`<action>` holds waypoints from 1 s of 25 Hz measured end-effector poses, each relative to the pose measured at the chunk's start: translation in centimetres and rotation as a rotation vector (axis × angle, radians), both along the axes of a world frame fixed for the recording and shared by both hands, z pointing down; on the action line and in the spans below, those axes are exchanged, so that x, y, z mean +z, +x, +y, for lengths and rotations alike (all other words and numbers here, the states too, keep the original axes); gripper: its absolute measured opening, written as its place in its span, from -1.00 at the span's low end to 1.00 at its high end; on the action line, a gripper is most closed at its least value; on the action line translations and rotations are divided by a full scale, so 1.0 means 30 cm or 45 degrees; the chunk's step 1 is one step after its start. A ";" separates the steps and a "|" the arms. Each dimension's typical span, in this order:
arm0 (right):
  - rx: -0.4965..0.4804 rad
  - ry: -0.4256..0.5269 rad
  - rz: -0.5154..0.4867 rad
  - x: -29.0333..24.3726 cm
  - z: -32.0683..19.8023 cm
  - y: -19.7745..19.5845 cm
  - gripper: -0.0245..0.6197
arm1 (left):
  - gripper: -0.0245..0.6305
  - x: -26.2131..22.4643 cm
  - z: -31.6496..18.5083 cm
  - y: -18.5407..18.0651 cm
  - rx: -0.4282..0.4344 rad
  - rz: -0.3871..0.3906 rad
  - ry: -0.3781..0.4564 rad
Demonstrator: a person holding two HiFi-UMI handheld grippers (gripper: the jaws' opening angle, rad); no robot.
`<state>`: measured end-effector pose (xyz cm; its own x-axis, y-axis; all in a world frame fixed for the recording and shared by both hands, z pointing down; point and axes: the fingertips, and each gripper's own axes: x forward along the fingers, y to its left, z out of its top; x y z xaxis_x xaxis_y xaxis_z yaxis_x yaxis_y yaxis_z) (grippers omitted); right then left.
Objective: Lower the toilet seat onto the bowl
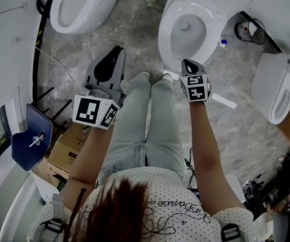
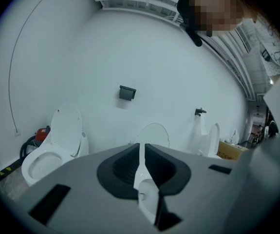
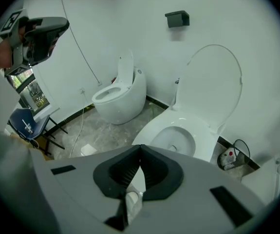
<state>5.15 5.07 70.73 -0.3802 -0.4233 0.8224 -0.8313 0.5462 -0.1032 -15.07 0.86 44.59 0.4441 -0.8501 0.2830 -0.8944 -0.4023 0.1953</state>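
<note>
Facing the open toilet, seat not yet lowered.
The toilet seat (image 3: 233, 69) stands upright behind the bowl (image 1: 166, 39). My right gripper (image 1: 189, 63) hovers at the bowl's front rim, jaws pressed together on nothing. My left gripper (image 1: 115, 52) is well apart from the toilet, jaws a narrow slit apart, empty.

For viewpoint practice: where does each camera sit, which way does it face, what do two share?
Head view: on head, steeply down at toilet; arms, legs, left gripper, right gripper.
Left gripper view: on it, facing the wall; jaws slightly apart.
Right gripper view: on it, facing the toilet; jaws shut.
Head and right gripper views share the toilet.
</note>
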 end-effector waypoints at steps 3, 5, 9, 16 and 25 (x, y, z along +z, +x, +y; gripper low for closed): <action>0.029 0.055 -0.027 -0.131 -0.033 0.021 -0.89 | -0.81 -0.068 -0.019 0.020 0.025 -0.001 0.021; 0.055 0.112 -0.052 -0.226 -0.067 0.035 -0.89 | -0.81 -0.113 -0.034 0.033 0.041 0.001 0.045; 0.122 0.249 -0.123 -0.426 -0.140 0.053 -0.89 | -0.81 -0.197 -0.056 0.052 0.068 0.006 0.086; 0.226 0.464 -0.209 -0.763 -0.212 0.092 -0.89 | -0.81 -0.350 -0.053 0.089 0.119 0.000 0.150; 0.325 0.683 -0.317 -1.061 -0.252 0.149 -0.89 | -0.84 -0.479 -0.085 0.152 0.175 -0.004 0.228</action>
